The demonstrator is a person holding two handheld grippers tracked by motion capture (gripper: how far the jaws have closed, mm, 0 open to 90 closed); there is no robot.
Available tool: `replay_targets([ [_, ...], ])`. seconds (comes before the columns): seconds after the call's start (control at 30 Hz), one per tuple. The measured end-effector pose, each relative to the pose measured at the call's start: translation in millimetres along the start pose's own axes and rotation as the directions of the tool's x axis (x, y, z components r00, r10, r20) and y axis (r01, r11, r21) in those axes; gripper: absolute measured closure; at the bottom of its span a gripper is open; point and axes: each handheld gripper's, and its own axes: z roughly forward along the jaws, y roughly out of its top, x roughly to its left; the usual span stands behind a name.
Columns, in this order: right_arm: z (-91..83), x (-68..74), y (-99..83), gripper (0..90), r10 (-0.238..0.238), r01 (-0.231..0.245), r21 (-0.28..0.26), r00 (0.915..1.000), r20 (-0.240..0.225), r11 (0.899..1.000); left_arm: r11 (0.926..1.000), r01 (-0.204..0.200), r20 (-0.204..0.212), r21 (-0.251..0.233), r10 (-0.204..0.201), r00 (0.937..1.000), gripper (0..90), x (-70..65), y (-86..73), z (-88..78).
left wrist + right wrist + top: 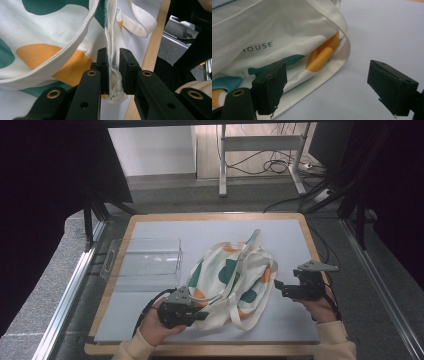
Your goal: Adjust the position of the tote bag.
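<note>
You are holding the left gripper (pixel 113 72) closed on a folded seam of the cloth bag (pixel 235 275), which is lying crumpled mid-table beside a clear tray (pixel 145 262). Your right gripper (pixel 327 90) is resting with jaws wide apart, beside the bag's edge.

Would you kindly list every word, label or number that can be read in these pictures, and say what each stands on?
"HOUSE": printed in dark capitals on the pale cloth of the tote bag, seen in the right gripper view; the first letter is partly cut off by a fold, so the word may be longer.
No other text can be read in any view.
</note>
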Motion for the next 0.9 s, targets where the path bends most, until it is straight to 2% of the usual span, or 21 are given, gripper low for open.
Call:
replay_targets([
  [0.1, 0.0, 0.5, 0.5, 17.2, 0.0, 0.0, -0.002, 1.0, 0.003, 1.0, 1.0, 0.0, -0.001, -0.001, 0.0, 1.0, 79.5, -0.1, -0.2, 0.4],
  [0.27, -0.6, 0.7, 5.0, 20.8, 0.027, -0.026, -0.015, 0.9996, 0.014, 1.0, 1.0, 0.0, 0.001, 0.001, 0.0, 1.0, 79.5, -0.1, -0.4, 1.4],
  [0.43, -0.6, 1.5, 12.8, 20.1, 0.032, -0.032, -0.024, 0.9995, -0.002, 0.999, 1.0, 0.0, 0.003, -0.004, 0.0, 1.0, 79.5, -0.1, -0.4, 1.9],
  [0.53, 0.8, 4.5, 26.4, 20.0, 0.033, -0.034, -0.049, 0.9993, -0.018, 0.998, 1.0, -0.001, 0.004, -0.004, 0.001, 1.0, 79.5, 0.2, -0.1, 1.7],
  [0.7, 7.1, 7.8, 47.7, 20.0, 0.015, -0.016, -0.045, 0.9997, -0.021, 0.999, 1.0, -0.002, 0.001, -0.005, 0.002, 1.0, 79.5, -0.2, -0.1, 1.9],
  [0.9, 15.6, 6.1, 64.4, 20.7, 0.015, -0.017, -0.043, 0.9994, -0.03, 0.999, 1.0, -0.008, 0.002, -0.001, 0.008, 1.0, 79.5, 0.6, -0.1, 1.8],
])
